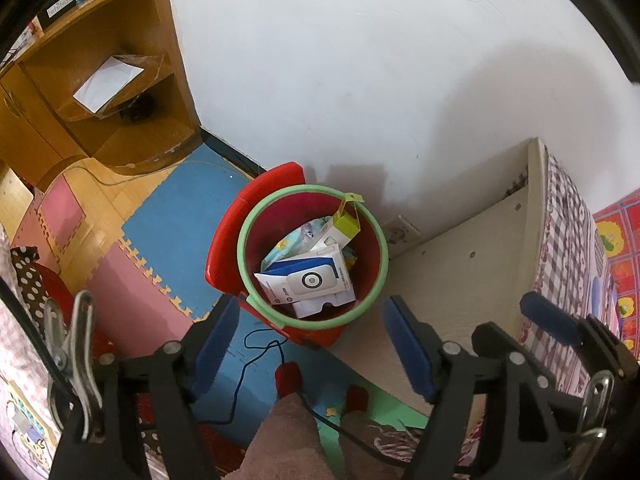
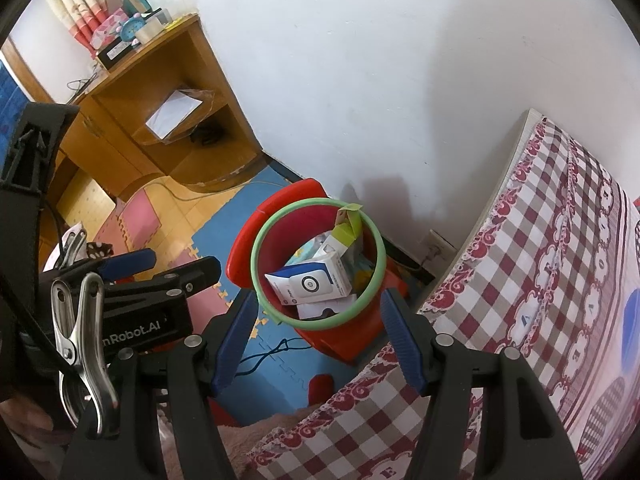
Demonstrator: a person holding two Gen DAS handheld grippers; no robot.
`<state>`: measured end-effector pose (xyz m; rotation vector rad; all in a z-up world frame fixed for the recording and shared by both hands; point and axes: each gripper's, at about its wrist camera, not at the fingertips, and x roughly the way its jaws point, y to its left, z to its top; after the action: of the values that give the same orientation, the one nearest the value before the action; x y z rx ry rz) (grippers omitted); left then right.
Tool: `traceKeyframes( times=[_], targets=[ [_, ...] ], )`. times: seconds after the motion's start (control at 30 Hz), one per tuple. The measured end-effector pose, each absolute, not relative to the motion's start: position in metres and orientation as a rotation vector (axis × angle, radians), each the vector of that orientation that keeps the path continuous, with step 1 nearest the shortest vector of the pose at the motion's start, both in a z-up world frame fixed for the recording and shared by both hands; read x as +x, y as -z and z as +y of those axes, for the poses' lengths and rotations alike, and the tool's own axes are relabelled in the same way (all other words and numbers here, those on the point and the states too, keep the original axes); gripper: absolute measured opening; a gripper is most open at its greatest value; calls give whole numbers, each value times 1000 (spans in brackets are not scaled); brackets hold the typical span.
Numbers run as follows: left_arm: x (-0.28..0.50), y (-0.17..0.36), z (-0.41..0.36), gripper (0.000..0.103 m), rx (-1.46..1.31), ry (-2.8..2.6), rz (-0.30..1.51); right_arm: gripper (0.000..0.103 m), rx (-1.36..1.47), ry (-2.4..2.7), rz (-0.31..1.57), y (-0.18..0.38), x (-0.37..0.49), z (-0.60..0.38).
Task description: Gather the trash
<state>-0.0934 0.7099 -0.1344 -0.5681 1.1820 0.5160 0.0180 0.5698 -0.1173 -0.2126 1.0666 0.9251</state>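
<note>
Bin (image 1: 362, 280) sits on the floor by the white wall (image 1: 360, 60), red body with a green ring round the rim, wedged between the blue foam mat (image 1: 176, 208) and the pale side panel (image 1: 472, 264) of the furniture with the checked cloth (image 2: 540, 280). Trash is already inside: a white and blue box (image 1: 308, 280) with a round target mark lies on top, a white box with a yellow-green end (image 1: 346, 228) stands tilted against the far rim with its flap poking over the ring, and some pale printed wrapping (image 1: 288, 246) shows under them.

Your left tongs (image 1: 312, 344) hang above the near edge of the bin, pointing steeply down, blue pads spread wide, nothing between them. Your right tongs (image 2: 320, 340) frame the bin too, pads well apart, nothing gripped; the near rim shows in the gap. In the left wrist view the right tongs appear at the right edge over the cloth; in the right wrist view the left tongs sit at the left, side on.

Black cable (image 1: 256, 364) loops across the blue mat just below the bin. Wall socket (image 2: 438, 246) sits low on the wall right of the bin. Wooden cabinet (image 1: 100, 92) stands far left with a white sheet (image 1: 108, 82) on its open shelf; small items clutter its top, too small to name.
</note>
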Motion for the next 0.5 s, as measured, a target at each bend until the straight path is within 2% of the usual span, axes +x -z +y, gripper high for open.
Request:
traceKeyframes(
  times=[0.07, 0.5],
  targets=[
    [-94, 135, 711, 86, -574, -509, 1183, 65, -211, -922, 1068, 116, 17, 570],
    [-91, 132, 711, 86, -554, -507, 1185, 65, -208, -916, 1065, 114, 14, 569]
  ],
)
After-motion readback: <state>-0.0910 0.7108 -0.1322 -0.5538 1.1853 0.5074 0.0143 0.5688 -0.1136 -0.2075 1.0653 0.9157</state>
